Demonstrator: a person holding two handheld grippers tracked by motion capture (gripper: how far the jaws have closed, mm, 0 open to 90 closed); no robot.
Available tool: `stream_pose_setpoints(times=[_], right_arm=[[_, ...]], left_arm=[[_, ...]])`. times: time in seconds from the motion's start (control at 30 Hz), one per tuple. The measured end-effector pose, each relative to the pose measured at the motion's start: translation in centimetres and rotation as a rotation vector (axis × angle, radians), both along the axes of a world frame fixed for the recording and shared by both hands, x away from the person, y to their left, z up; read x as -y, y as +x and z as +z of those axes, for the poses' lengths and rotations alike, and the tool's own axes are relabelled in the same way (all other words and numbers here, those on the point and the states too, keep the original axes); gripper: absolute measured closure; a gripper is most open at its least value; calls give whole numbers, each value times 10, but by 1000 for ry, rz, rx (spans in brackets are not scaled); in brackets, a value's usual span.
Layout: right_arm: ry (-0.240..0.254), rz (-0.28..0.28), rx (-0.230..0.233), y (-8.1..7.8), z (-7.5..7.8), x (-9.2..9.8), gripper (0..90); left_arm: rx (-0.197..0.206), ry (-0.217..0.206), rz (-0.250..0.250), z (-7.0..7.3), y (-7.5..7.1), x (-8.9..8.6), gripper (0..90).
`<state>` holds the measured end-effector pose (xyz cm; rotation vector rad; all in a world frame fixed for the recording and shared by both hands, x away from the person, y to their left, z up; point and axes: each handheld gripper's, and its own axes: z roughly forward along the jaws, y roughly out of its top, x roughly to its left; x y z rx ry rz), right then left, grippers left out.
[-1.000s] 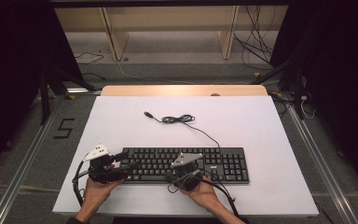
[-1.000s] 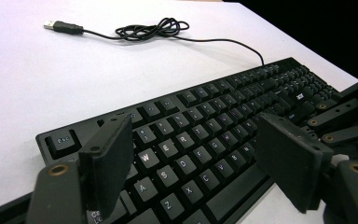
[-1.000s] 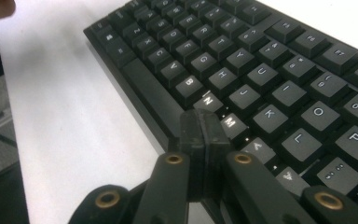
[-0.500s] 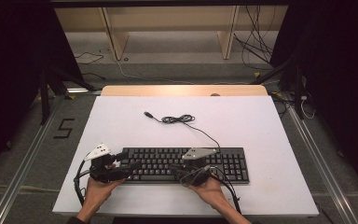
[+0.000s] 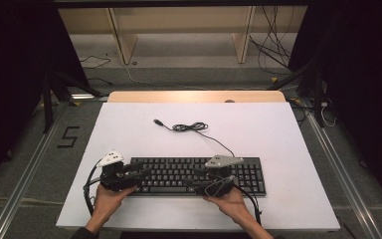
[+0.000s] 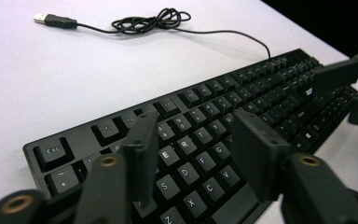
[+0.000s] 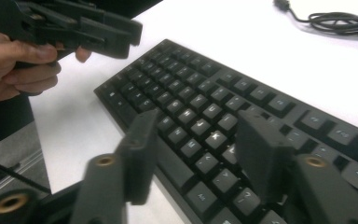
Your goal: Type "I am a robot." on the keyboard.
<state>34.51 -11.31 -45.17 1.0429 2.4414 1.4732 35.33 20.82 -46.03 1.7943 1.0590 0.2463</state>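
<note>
Two grippers hover over one black keyboard (image 5: 194, 176), which lies in the lower middle of the high view on the white table (image 5: 129, 129); its cable (image 5: 191, 127) runs toward the upper middle and ends in a loose coil with the plug free on the white surface. At lower left of that view the left gripper (image 5: 138, 172) sits above the keyboard's left end; its jaws have just been closing, yet in the left gripper view they stand apart with nothing between them, letter keys showing through the gap. At lower centre the right gripper (image 5: 199, 181) hangs over the middle keys; its jaws have just been opening and now stand apart, clamped on nothing.

The work looks like pressing keys, or else taking hold of the keyboard's near edge; I cannot tell which. For a clean press, bring one jaw tip straight down on a single key, since a wide stance risks catching its neighbours; keep the wrist low and steady; let the other gripper stay clear so the two do not collide over the middle rows.
</note>
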Motion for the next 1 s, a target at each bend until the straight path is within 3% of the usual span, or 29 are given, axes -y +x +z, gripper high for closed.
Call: stream_pose_setpoints(times=[0.5, 1.0], right_arm=[[22, -43, 21, -6, 5, 18, 370], [26, -48, 28, -7, 5, 19, 358]], left_arm=[[-21, 93, -56, -3, 18, 22, 851], [-85, 169, -87, -16, 30, 34, 888]])
